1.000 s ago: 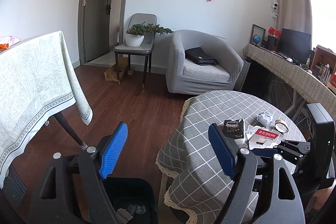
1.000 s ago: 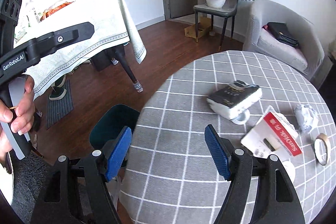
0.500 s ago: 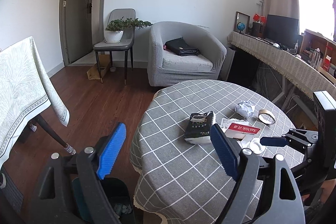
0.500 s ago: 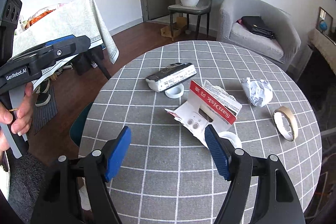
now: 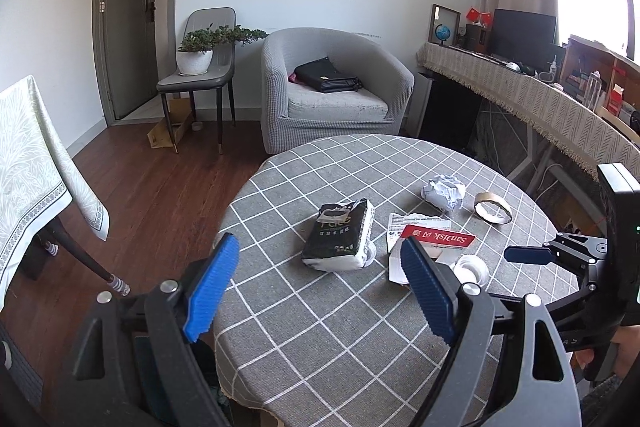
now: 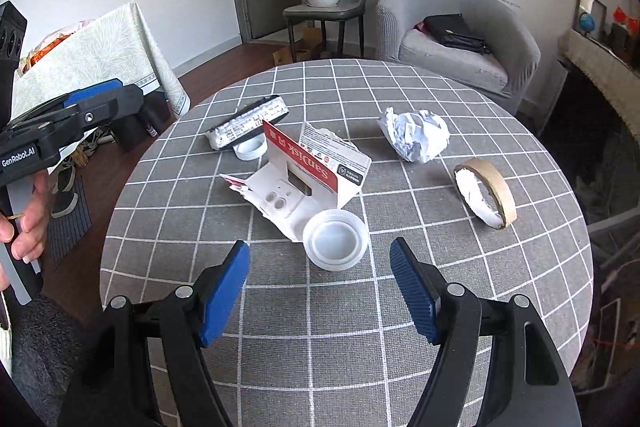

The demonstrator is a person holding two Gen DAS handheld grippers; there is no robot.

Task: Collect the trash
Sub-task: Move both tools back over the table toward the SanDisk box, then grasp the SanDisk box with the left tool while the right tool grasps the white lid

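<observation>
Both grippers have swung in over the round bench (image 6: 280, 327) since a second ago. Back then the left wrist view looked across the floor with the bin below it; now the whole checked cloth fills the view and the bin is almost out of sight at the bottom edge.

The right gripper (image 6: 320, 287) has closed in on the trash too: the white lid (image 6: 335, 245) that sat far off now lies just ahead of its blue pads (image 6: 412, 301), jaws released and holding nothing. The left gripper (image 5: 316, 291) hangs over the bench's near-left edge, jaws likewise spread and empty.

The trash lies in a cluster mid-bench. The torn SanDisk card (image 6: 304, 179) touches the lid's far side. The black tissue pack (image 5: 340, 239) lies left of it with a second white ring (image 6: 251, 149) tucked against it. The crumpled paper (image 6: 416, 135) sits apart to the right, and the tape roll (image 6: 486, 193) stands on edge nearest the right rim.

Bare cloth stretches between the jaws and the near rim. The armchair (image 5: 332, 95) stands beyond the far edge.
</observation>
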